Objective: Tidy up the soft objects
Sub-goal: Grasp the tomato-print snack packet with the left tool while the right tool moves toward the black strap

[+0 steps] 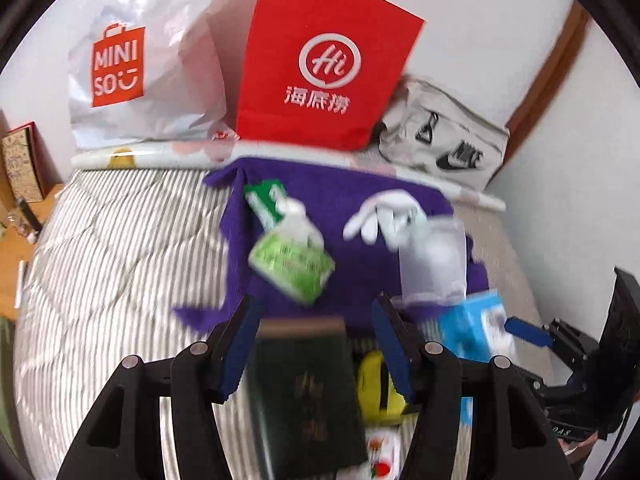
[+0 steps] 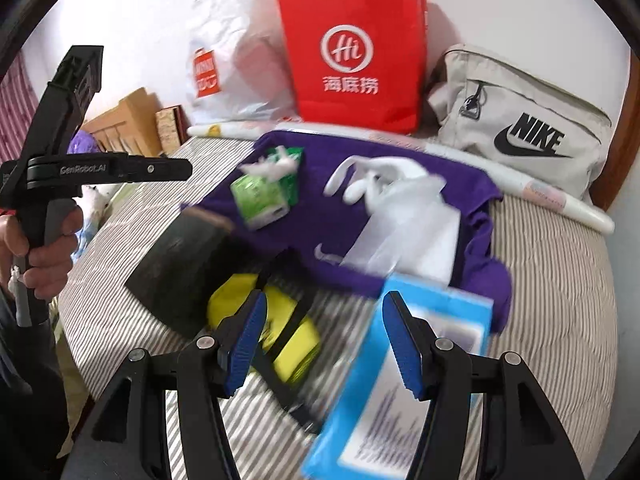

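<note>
Purple shirt (image 2: 312, 216) spread flat on the striped bed (image 2: 560, 300), clutter on top: green tissue pack (image 2: 260, 196), white gloves (image 2: 372, 180). Judged light, limp; pinch a free hem. Left claw (image 1: 316, 340) and right claw (image 2: 324, 340) both agape, empty. Motion blur; shirt's near edge hidden under blue box (image 2: 400, 392).

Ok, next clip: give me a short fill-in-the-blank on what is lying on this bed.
1. The white glove lies on a ______ garment.
2. The red paper bag stands between the white Miniso bag and the grey ______ bag.
3. The bedcover has a ______ pattern.
4. Both tongs, left and right, are ______.

Missing words: purple; Nike; striped; open
</note>
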`<state>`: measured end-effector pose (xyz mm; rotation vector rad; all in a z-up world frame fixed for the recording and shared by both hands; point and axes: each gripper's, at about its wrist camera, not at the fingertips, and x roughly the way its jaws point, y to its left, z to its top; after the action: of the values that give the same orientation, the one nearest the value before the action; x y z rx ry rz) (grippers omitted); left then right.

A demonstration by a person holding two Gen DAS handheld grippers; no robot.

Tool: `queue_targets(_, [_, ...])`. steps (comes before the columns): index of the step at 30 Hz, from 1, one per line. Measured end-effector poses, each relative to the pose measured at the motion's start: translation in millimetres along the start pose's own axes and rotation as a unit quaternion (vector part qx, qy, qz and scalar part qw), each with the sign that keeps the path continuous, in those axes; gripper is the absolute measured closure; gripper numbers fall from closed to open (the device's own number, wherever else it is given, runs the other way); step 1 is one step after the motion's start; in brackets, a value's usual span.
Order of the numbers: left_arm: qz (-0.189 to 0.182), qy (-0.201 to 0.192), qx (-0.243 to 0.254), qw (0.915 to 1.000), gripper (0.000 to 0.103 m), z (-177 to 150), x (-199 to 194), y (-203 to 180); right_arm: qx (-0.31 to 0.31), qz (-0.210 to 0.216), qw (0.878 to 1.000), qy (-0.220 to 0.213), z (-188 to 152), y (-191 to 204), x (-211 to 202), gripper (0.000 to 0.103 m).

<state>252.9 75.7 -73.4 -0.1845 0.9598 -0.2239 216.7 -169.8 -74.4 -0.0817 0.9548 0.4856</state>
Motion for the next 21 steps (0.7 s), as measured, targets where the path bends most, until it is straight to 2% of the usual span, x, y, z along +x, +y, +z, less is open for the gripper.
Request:
queue_targets(3, [0.012,-0.006,0.013,0.9998,0.047,-28.4,-18.1,-5.5,-0.003,0.006,1.000,0.001,-16.6,12.2,-4.8,0.043])
queue_targets(9, [-0.006,0.014,0.038,0.9992,0.047,-81.3,-32.0,-17.8,-0.008,-0.002,1.000,0.001,-48.7,28.7,-19.9,0.043])
queue_targets(12, [-0.006,0.029,0.046,0.9985,0.047,-99.7,-28.3,-22.7,0.007,0.000,1.000,-0.004,-61.9,27.5,-29.2,0.043])
queue_targets(14, [-0.014,0.038,0.051,0.9979,0.043,-113.2,-23.6,-26.0,0.026,0.005,1.000,-0.010,-72.9,23.0,-37.2,0.043])
queue_targets(16, [-0.021,0.042,0.049,0.9977,0.035,-126.1,-18.1,-30.0,0.043,0.005,0.999,-0.017,-82.0,18.5,-42.8,0.043])
queue_targets(19, [-0.040,0.054,0.048,0.9966,0.034,-141.2,-5.3,-36.3,0.066,0.005,0.998,-0.018,-96.5,9.1,-48.5,0.043])
queue_targets(21, [-0.038,0.070,0.043,0.9959,0.034,-146.1,9.4,-40.5,0.070,0.000,0.997,-0.018,-104.4,5.8,-51.7,0.043])
